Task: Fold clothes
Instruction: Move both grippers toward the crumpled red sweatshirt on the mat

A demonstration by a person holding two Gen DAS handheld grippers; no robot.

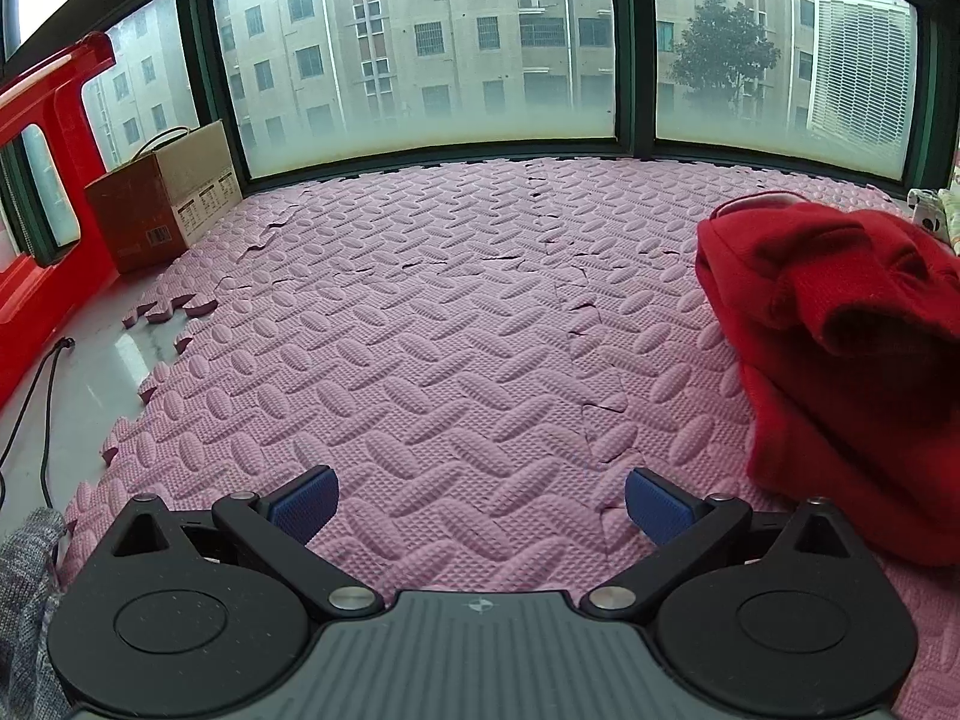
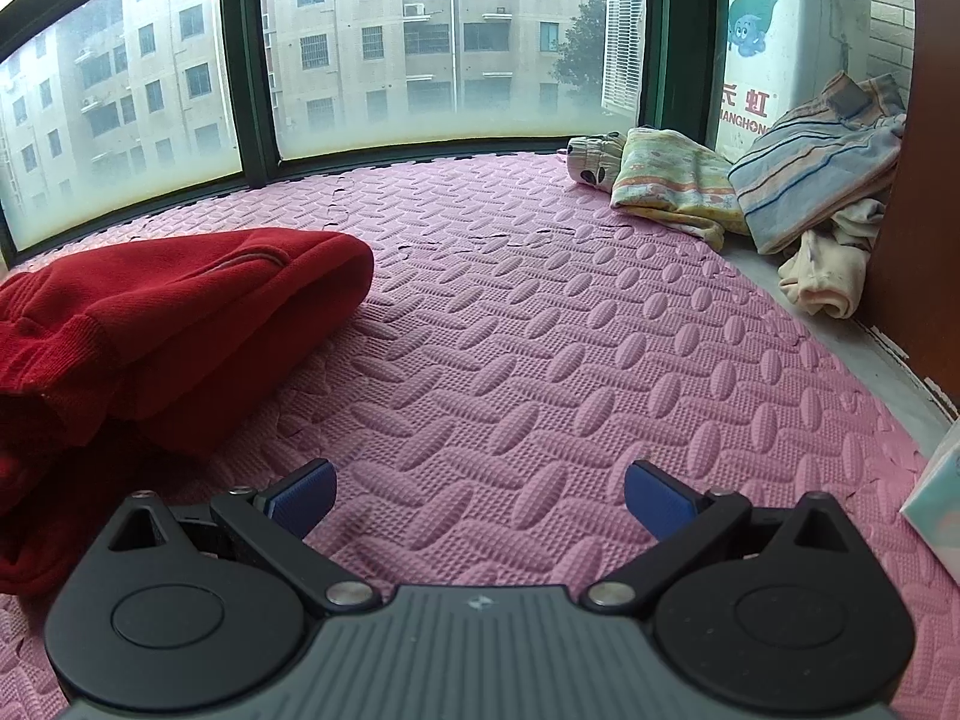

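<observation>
Both tools, left and right, gape empty over the foam mat. The bulky red garment (thick knit) risks bunching if pinched through several layers.

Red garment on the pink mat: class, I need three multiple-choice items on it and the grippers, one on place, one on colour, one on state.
1. In the left wrist view, where does the red garment lie?
A. right of the left gripper
B. on the cardboard box
C. between the fingers

2. What colour are the finger pads of the right gripper?
A. red
B. blue
C. yellow

3. What state are both grippers in?
A. shut on the garment
B. shut, holding nothing
C. open, holding nothing

Key: 1 A, the garment fills the right side of that view; 2 B, both pads show blue; 3 C, only bare mat lies between the spread fingers.
</observation>
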